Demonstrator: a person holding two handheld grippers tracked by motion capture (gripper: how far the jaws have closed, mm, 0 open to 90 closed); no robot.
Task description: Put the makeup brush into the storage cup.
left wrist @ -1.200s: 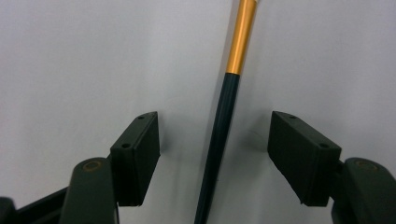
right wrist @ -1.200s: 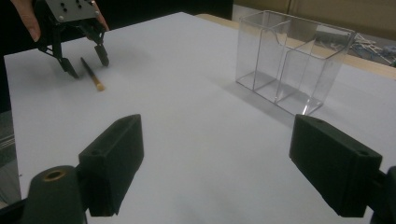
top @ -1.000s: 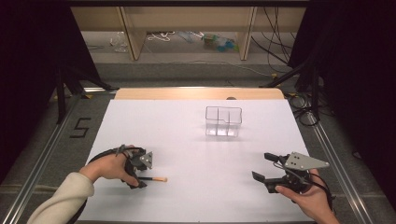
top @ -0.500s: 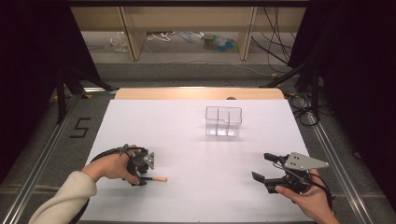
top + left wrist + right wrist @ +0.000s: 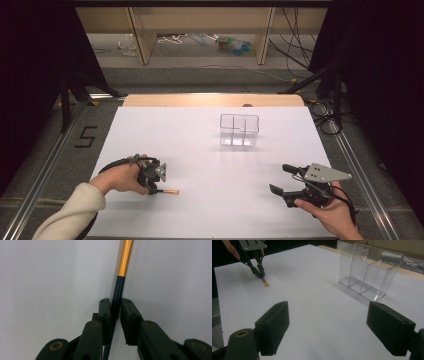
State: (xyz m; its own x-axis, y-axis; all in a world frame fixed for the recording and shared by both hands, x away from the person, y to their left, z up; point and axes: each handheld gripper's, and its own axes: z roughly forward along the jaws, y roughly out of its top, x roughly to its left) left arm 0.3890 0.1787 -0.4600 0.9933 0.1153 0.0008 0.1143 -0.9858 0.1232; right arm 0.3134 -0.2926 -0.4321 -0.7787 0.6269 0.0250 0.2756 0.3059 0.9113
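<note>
Right, the biggest thing I have in front of me is the white table (image 5: 215,150), with a clear box (image 5: 239,130) standing toward its far middle; from the right gripper view the box (image 5: 369,270) has two compartments, both open at the top.

Next, my two grippers. My left gripper (image 5: 156,187) sits low at the near left of the table, tipped down so its tips meet the surface. My right gripper (image 5: 281,180) is at the near right, well apart from the box and from the left one. Its jaws stand wide apart with nothing between them, as the right gripper view (image 5: 337,332) shows plainly: just bare table between the two pads.

Smallest is the brush (image 5: 169,191), lying flat on the table at the near left. In the left gripper view the jaws of the left gripper (image 5: 115,305) are drawn in close on either side of its dark handle, the pads pressing or all but pressing it, and the gold ferrule of the brush (image 5: 125,260) runs out ahead of them. From the right gripper view the pale tip of the brush (image 5: 265,283) pokes out just beyond the left gripper (image 5: 260,273).
</note>
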